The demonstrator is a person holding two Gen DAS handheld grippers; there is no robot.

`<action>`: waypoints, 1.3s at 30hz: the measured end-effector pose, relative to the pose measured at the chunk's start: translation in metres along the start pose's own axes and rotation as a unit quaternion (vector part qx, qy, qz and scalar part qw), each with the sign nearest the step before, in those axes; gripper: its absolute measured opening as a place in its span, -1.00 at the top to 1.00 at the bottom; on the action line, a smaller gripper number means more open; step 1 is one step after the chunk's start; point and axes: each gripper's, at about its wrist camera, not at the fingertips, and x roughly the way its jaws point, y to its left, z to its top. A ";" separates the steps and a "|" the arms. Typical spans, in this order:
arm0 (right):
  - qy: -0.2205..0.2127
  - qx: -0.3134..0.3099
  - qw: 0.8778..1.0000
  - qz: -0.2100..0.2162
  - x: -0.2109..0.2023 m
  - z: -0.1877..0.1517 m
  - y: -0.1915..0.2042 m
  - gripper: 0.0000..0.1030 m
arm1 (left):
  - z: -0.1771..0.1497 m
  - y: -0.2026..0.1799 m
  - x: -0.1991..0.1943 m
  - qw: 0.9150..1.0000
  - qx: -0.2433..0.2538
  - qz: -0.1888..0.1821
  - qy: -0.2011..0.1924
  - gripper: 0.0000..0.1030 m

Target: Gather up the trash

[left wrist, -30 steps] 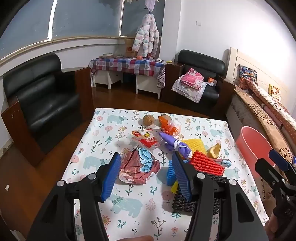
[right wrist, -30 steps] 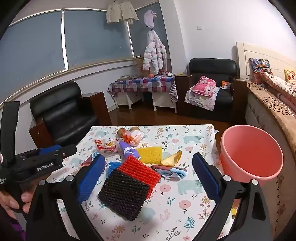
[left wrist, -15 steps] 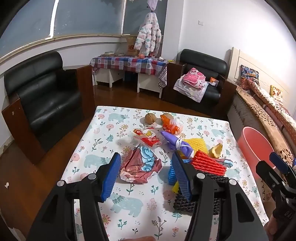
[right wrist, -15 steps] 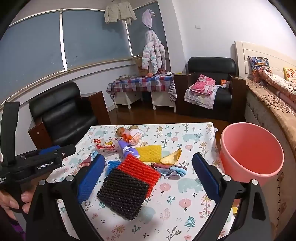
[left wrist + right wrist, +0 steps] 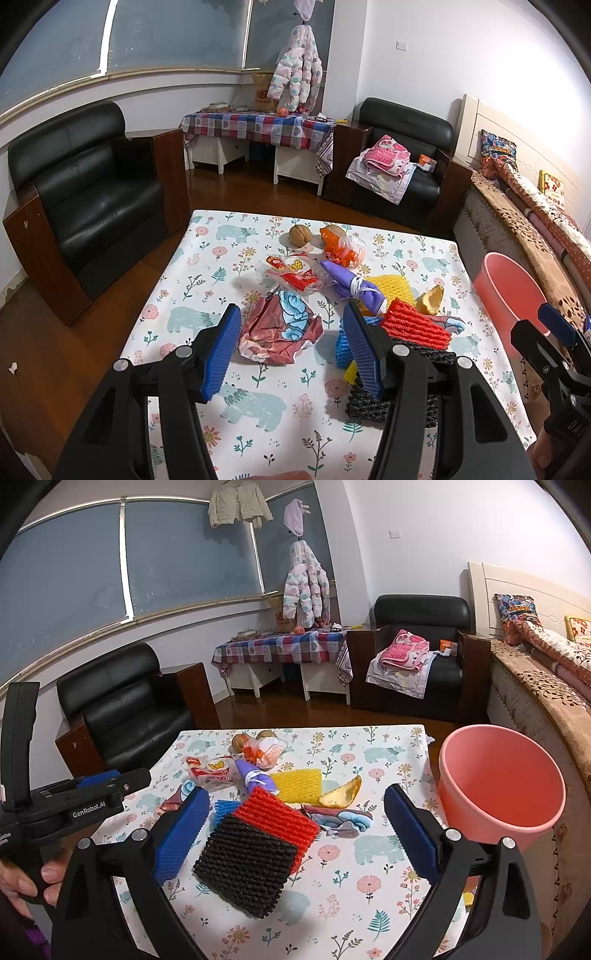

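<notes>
left gripper (image 5: 291,341): jaws standing apart, hovering over the crumpled wrapper (image 5: 280,328), holding nothing
right gripper (image 5: 295,834): jaws wide apart above the black mesh (image 5: 245,864) (gripping nothing)
trash: lying on the table (image 5: 369,886)
bucket (image 5: 502,775): standing beside the table

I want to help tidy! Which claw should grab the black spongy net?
Probably the right claw: it is open with the black net lying between its fingers, and the pink bucket sits on its side.
</notes>
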 end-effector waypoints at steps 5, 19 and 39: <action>0.000 0.000 1.000 0.000 0.000 0.000 0.000 -0.86 | 0.000 0.000 0.000 1.000 -0.001 0.000 0.000 -0.12; -0.007 0.004 1.000 -0.006 -0.002 -0.001 -0.003 -0.86 | 0.000 0.000 0.000 1.000 0.000 0.000 0.000 -0.12; -0.031 -0.009 0.999 -0.029 -0.008 -0.002 0.001 -0.86 | -0.001 0.000 0.000 1.000 -0.001 0.000 0.001 -0.11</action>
